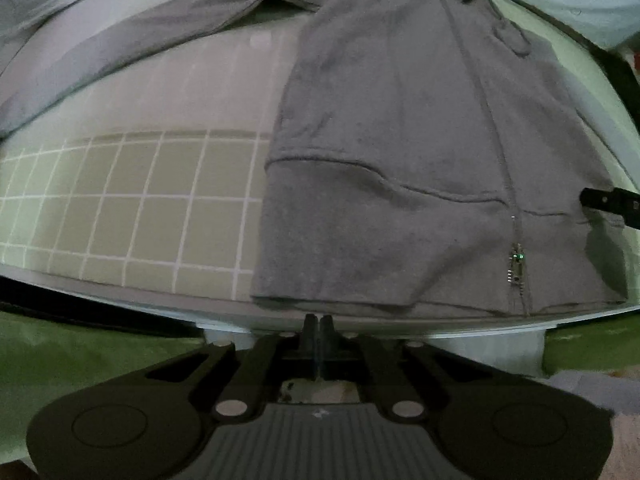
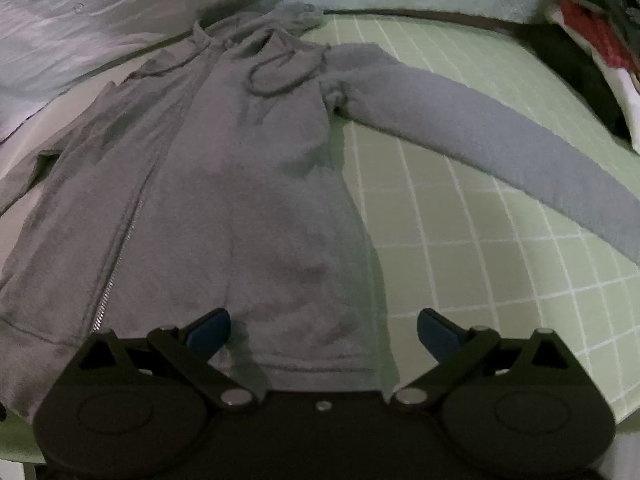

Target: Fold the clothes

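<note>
- Left wrist view: left gripper [image 1: 319, 322] sitting closed and empty at the hem of the grey zip-up fleece hoodie [image 1: 400, 152], lying flat on the green gridded bench [image 1: 132, 208].
- Right gripper [image 2: 323, 330] hovering open over the hem; fold not yet begun, next move needing a hem or sleeve grasp.

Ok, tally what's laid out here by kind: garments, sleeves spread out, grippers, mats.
Grey zip hoodie: 1
Sleeves spread out: 2, left sleeve and right sleeve
Grippers: 2, left gripper and right gripper
Green grid mat: 1
Total: 6
</note>
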